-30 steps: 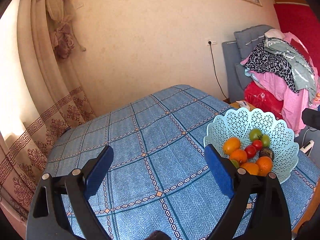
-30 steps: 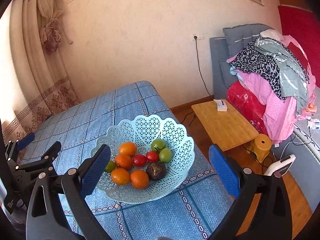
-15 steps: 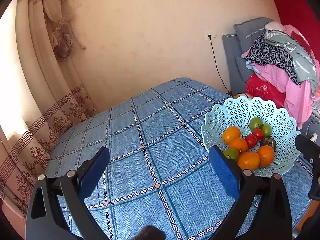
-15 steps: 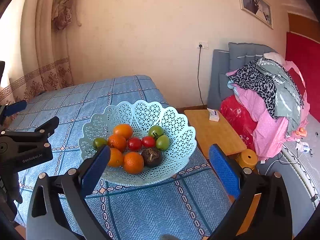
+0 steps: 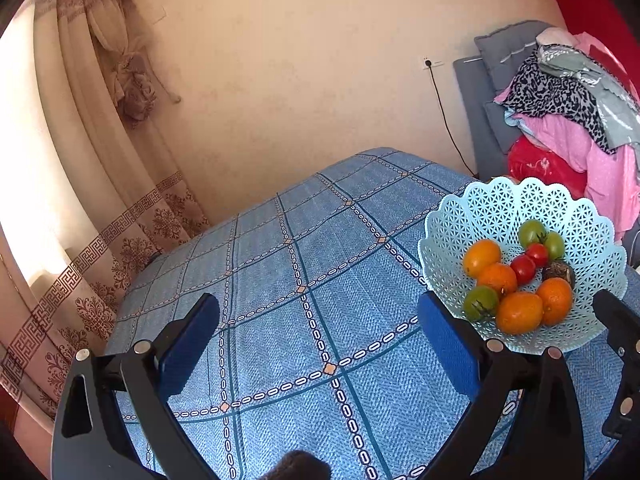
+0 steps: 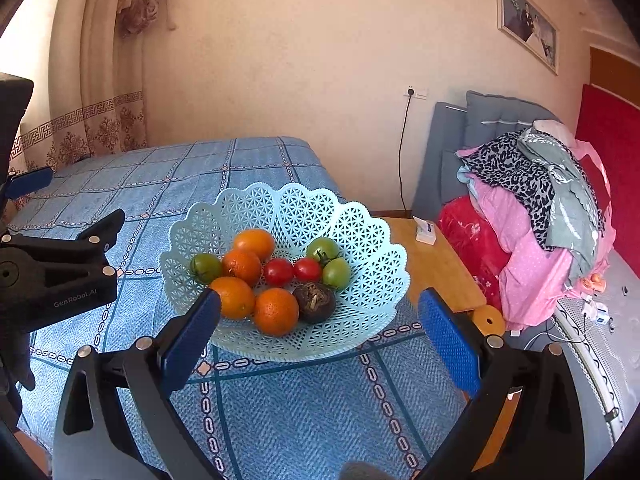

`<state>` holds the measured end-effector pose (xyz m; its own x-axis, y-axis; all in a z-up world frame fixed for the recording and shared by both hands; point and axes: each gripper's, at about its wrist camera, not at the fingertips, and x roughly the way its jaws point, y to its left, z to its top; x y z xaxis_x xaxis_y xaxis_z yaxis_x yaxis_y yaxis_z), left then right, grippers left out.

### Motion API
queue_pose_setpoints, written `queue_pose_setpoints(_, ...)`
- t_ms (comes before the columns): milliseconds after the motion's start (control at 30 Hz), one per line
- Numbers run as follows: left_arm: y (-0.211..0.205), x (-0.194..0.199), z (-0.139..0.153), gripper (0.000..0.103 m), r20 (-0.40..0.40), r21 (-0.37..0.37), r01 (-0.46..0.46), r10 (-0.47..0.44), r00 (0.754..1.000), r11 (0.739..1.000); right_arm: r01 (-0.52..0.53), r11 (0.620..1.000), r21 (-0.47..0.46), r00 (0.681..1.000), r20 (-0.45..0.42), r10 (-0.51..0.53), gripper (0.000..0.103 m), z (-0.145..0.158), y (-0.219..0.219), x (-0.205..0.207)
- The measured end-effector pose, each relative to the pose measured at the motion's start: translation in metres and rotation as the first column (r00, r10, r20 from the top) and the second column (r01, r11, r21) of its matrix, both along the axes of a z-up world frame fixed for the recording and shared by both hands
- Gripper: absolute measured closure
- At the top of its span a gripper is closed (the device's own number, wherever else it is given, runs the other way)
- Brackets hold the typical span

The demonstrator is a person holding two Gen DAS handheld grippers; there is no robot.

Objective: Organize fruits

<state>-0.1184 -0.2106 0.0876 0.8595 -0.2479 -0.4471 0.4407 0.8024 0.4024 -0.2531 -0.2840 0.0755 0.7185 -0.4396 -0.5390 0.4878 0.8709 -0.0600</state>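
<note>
Both my left hand-held gripper [image 5: 320, 340] and right hand-held gripper [image 6: 320, 338] gape wide and empty; the oranges [image 6: 276, 312] in the basket [image 6: 372, 280] look firm, the red tomatoes [image 6: 279, 272] soft, so I'd pinch gently across their middles.

The right gripper [image 6: 318, 332] finger hides part of an orange [image 6: 234, 297] in the basket [image 6: 372, 240].
</note>
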Motion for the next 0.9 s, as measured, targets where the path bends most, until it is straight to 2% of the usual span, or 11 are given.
queue_pose_setpoints(233, -0.005, -0.002, -0.006, 0.005, -0.030, 0.008, 0.025, -0.025, 0.999, 1.000, -0.004, 1.000, -0.008, 1.000, -0.020, 0.004, 0.003, -0.005, 0.002, 0.004)
queue_pose_setpoints(900, -0.014, -0.003, -0.018, 0.005, -0.047, 0.046, 0.024, -0.022, 0.999, 0.999, 0.022, 1.000, 0.007, 0.999, -0.039, -0.022, 0.003, -0.011, -0.003, 0.005)
